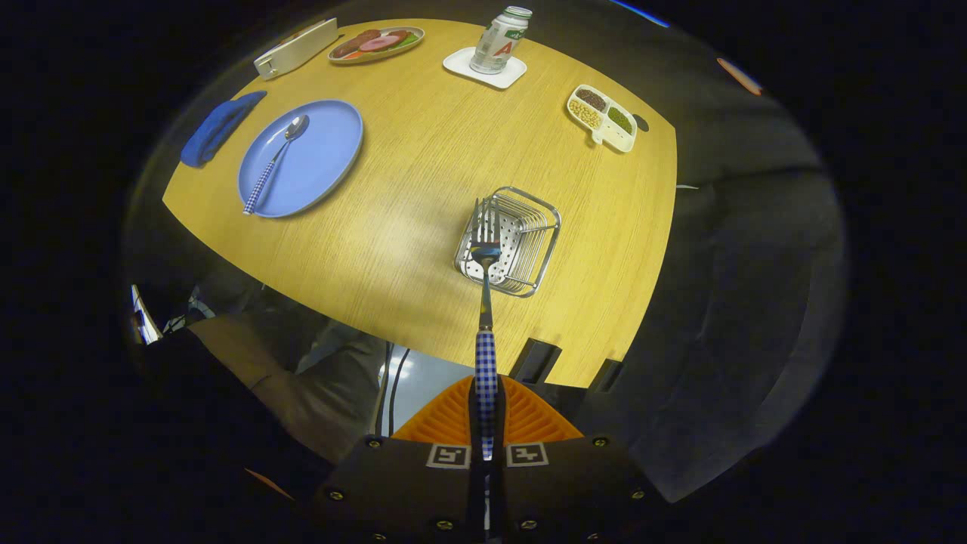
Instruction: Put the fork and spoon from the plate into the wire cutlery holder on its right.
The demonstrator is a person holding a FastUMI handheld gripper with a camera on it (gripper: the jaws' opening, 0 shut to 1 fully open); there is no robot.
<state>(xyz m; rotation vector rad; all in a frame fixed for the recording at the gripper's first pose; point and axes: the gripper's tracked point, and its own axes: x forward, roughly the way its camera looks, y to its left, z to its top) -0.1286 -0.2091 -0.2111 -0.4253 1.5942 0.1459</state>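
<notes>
My gripper (486, 404) is shut on the checked handle of a fork (485, 302), which points straight ahead from the fingers. The fork's tines lie over the wire cutlery holder (529, 234), a small square steel basket on the wooden table (423, 174); whether they touch it I cannot tell. Far off to the left of the holder is a blue plate (313, 162). A spoon (273, 162) with the same checked handle lies on it, bowl toward the far side.
A blue cloth (215, 128) lies beyond the plate's left. At the far edge are a white case (296, 47), a plate of food (375, 43) and a bottle (501, 41) on a white coaster. A divided snack dish (602, 117) sits far right. A person's sleeve (249, 355) is below the table's near edge.
</notes>
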